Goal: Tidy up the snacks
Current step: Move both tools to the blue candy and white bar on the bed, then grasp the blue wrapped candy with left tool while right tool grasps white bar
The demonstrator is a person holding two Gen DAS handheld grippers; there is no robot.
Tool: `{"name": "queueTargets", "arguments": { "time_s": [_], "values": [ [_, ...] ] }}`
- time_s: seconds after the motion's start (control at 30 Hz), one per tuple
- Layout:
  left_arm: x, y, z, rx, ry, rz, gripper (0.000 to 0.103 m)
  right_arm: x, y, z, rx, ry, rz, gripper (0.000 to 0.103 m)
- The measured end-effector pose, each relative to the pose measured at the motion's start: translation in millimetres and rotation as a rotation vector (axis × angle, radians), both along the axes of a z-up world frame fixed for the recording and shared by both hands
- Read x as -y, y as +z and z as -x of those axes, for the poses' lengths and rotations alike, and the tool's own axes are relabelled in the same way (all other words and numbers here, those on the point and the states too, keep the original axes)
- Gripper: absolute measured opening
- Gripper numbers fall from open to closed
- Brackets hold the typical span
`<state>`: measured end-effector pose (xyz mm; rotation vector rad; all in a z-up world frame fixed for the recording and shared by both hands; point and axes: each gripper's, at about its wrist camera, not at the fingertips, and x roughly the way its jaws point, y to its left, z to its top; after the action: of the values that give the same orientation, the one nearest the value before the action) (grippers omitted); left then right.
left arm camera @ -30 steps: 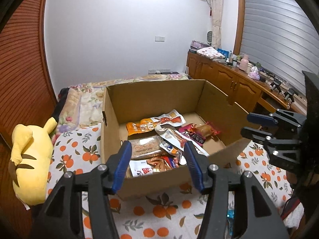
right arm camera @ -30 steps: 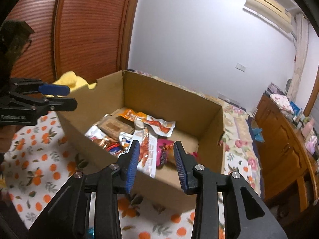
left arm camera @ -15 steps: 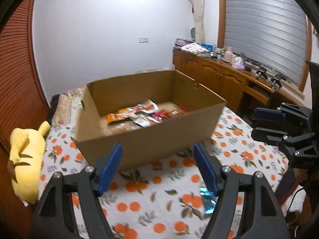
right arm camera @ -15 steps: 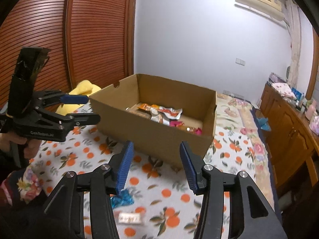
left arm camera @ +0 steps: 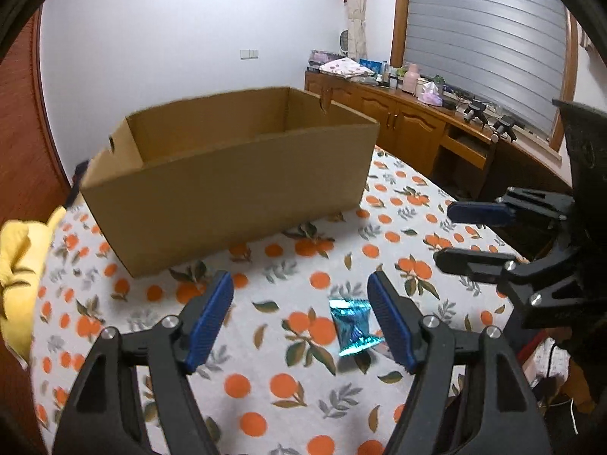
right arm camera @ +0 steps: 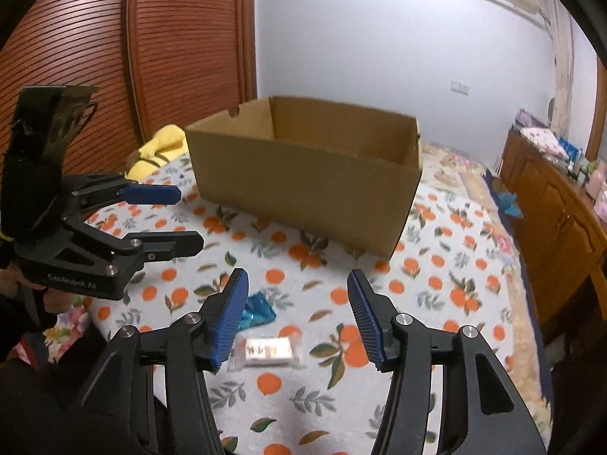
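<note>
Snacks lie loose on the orange-print cloth (left arm camera: 303, 265) in front of the cardboard box (left arm camera: 235, 189): a teal foil packet (left arm camera: 353, 328) just inside your left gripper's (left arm camera: 301, 318) right finger, untouched, and a small white packet (right arm camera: 269, 350) on the cloth between your right gripper's (right arm camera: 297, 314) fingers. Your left fingers stand apart and empty; your right fingers are spreading wider, gripping nothing. A yellow plush toy (left arm camera: 17, 265) sits beside the box.
</note>
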<state>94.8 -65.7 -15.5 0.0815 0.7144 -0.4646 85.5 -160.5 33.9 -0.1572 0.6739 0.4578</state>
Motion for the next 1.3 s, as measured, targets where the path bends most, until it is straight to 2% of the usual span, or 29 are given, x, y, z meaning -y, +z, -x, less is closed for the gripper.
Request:
{"name": "queueTargets", "arguments": {
  "time_s": [0.07, 0.23, 0.7, 1.3],
  "values": [
    [1, -9, -2, -0.027, -0.007, 0.013, 0.074, 0, -10, 1, -0.026, 0.005, -0.003, 0.057],
    [8, -27, -1, -0.052, -0.017, -0.010, 0.074, -4, -33, 2, -0.076, 0.025, 0.012, 0.057],
    [6, -48, -3, -0.099, -0.010, -0.007, 0.074, -12, -71, -7, -0.193, 0.042, -0.025, 0.057],
    [9, -53, -4, -0.111, -0.014, -0.002, 0.074, -20, -78, -8, -0.166, 0.052, -0.001, 0.062]
  ]
}}
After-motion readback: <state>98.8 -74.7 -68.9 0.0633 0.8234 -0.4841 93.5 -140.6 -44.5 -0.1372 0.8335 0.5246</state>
